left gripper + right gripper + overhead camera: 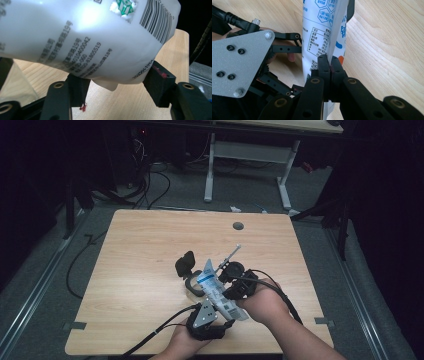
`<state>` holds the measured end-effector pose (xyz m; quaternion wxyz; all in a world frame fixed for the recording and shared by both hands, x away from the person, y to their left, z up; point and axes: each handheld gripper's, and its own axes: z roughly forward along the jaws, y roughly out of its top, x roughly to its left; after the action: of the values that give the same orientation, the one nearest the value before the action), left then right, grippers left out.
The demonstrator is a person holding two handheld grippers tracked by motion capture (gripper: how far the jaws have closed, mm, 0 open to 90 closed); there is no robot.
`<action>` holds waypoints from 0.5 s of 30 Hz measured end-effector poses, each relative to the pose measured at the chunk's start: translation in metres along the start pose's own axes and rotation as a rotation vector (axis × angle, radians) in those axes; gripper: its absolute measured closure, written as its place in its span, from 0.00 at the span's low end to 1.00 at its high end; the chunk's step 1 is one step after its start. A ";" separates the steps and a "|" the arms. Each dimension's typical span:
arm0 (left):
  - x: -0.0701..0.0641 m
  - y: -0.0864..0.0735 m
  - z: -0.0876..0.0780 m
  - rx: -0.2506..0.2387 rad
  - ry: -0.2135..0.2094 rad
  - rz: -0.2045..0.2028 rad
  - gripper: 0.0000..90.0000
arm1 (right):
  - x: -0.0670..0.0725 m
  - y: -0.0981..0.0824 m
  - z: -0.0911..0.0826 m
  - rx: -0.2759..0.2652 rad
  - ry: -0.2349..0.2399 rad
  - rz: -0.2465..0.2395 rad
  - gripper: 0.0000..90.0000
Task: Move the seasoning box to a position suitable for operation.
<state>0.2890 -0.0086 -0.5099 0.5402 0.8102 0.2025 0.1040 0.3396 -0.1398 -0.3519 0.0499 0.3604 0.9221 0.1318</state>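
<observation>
Dark room, cables on the grey floor, and a pale wooden table [140, 250] that is bare except for a clear glass [194, 286] near its middle and a small dark object just behind it, too blurred to identify. Above the near half of the table, a white printed pouch [216, 290] is held off the surface between both tools, slanting from upper left to lower right in the high view. Right tool [330, 66] pinched narrow on a flat edge of the pouch, jaws pressed together with the film between them. Left tool [116, 86] spread wide around the bulging body, one jaw against each side just above the lower seam, apparently gripping, though the contact under the bulge is partly hidden. Grey plate of the left tool just beside the pouch in the right gripper view, so the two grips sit close together. Done so far, judging by how things lie: pouch lifted clear and secured at two places. Not yet done: no tear or open corner to be seen, nothing running out, and the glass looks empty as far as visible. Probably left: open the pouch at the pinched edge, then bring it over the glass, which stands just beside and below the pouch's upper end, toward the left tool's side.
</observation>
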 end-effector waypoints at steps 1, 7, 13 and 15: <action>0.000 0.000 0.000 0.003 -0.001 0.002 0.47 | -0.001 -0.001 0.000 0.000 -0.001 -0.003 1.00; -0.002 0.002 0.002 0.016 0.001 0.015 0.50 | -0.002 -0.001 0.003 0.005 -0.002 0.007 1.00; -0.002 0.005 0.002 0.013 0.002 0.023 0.53 | -0.003 0.004 0.004 0.011 -0.011 0.001 1.00; -0.002 0.006 0.002 0.010 0.008 0.024 0.53 | -0.004 0.005 0.005 0.008 -0.009 0.001 1.00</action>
<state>0.2897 -0.0133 -0.5049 0.5340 0.8148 0.1954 0.1129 0.3466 -0.1374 -0.3548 0.0526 0.3616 0.9222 0.1265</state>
